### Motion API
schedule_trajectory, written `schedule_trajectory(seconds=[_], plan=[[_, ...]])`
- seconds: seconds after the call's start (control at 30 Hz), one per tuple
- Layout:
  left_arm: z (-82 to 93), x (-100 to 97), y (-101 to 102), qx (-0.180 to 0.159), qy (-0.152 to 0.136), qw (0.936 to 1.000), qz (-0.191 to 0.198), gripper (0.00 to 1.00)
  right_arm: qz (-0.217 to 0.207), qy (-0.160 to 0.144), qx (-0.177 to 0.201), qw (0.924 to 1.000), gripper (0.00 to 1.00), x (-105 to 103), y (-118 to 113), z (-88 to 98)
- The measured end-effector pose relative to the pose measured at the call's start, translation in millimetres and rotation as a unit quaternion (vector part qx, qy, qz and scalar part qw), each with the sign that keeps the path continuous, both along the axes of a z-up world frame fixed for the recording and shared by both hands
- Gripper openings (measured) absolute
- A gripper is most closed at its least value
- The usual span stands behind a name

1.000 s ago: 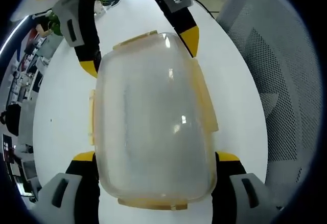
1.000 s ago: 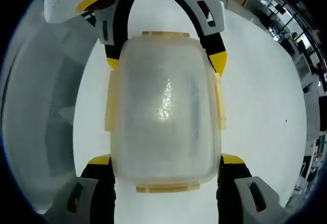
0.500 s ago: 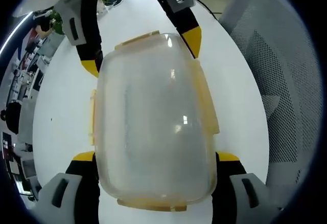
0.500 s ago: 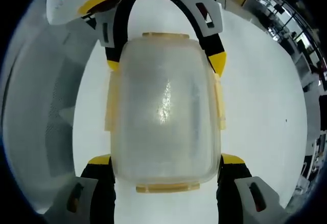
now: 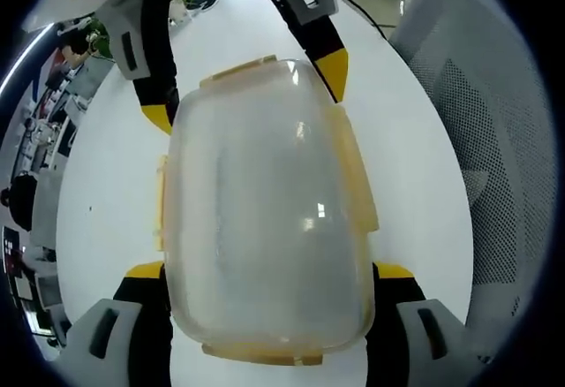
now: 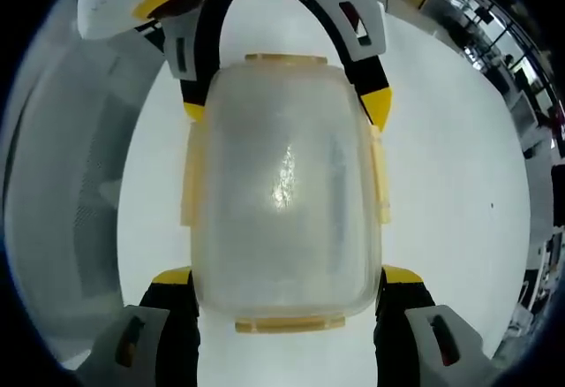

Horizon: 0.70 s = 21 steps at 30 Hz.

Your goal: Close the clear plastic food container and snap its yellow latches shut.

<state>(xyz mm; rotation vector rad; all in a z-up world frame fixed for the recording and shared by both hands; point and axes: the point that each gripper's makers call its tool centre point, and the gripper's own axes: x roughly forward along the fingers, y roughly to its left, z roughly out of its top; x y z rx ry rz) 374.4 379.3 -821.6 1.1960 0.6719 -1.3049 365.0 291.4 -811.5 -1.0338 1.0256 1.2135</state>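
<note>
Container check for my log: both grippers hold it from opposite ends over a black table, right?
Not black: the table is white, as the left gripper view shows. The rest holds: the left gripper and right gripper hold the container from opposite ends.

- No words, brand names, numbers or signs can be read in either view.
- The clear food container (image 5: 265, 219) carries no legible label or print on its frosted surface.
- The far-off background items are too small and blurred to show any writing.
</note>
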Motion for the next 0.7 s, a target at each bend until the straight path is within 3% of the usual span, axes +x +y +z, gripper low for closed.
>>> schedule_trajectory(seconds=[0.7], plan=[[1.1,31.3,-13.1,-0.007,0.001,1.0000,-0.002,0.93,-0.001,0.000,-0.006,1.0000,0.82,31.5,-13.0,0.1]])
